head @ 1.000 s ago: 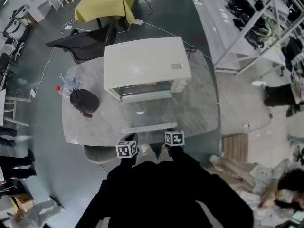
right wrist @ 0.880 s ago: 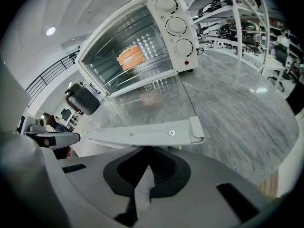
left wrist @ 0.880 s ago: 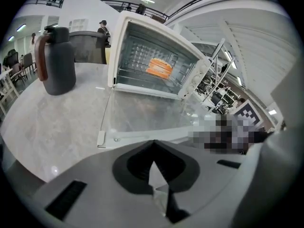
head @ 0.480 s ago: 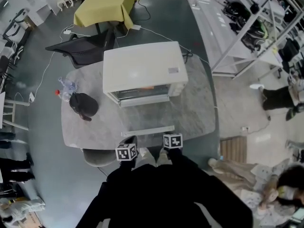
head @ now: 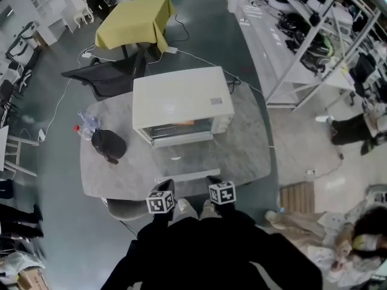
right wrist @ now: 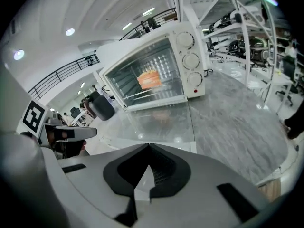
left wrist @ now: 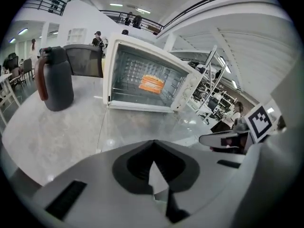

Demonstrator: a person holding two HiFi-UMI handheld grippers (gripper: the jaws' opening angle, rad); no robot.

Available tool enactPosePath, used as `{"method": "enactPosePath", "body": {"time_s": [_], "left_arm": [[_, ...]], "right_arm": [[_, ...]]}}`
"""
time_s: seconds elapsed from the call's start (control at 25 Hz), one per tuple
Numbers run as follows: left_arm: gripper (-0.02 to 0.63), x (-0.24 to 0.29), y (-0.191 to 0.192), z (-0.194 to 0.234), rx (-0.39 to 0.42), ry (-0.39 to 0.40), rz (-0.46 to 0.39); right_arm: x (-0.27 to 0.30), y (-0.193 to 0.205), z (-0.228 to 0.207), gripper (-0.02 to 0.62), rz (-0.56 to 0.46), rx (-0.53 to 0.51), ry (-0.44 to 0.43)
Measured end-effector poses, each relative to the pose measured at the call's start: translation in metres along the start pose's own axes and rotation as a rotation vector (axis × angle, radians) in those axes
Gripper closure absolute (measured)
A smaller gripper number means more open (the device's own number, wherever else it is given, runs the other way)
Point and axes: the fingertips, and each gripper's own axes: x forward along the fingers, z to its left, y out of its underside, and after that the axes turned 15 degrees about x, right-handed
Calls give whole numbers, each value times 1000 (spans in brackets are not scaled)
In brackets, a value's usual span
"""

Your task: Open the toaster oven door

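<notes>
The white toaster oven (head: 181, 100) stands in the middle of the grey marble table (head: 242, 150). Its glass door (head: 183, 159) lies folded down flat toward me, with the handle bar (head: 187, 175) at the near edge. An orange piece of food (left wrist: 152, 83) rests on the rack inside. My left gripper (head: 167, 186) and right gripper (head: 213, 179) hover side by side just behind the handle bar, apart from it. Both are shut with nothing in them. The left gripper (left wrist: 153, 172) and right gripper (right wrist: 142, 175) each face the oven (right wrist: 156, 65).
A dark jug (head: 107, 144) and a plastic bottle (head: 86, 118) stand on the table's left part. A black chair (head: 106, 77) and a yellow-covered table (head: 133, 17) are beyond the table. Metal shelving (head: 302, 35) runs along the right, and a grey seat (head: 124, 207) is under the near edge.
The head view has shifted slightly. The door lies open in all frames, and both grippers stay close behind the handle bar.
</notes>
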Motion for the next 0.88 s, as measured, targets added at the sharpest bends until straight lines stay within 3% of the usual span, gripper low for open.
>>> {"method": "enactPosePath", "body": {"time_s": [0.28,0.56,0.88], "left_arm": [[603,-21,-43,-5,26,-17,-98],[603,-63,-110,-12,80,-38,-278],[603,-120,-185,-29,202,-63,-496]], "right_arm": [[-38,-59,39,593,-182,-55,-80],[-92,-115,79,592,-364,-93,-169],[-153,-166,124,592,-535,-149,-238]]}}
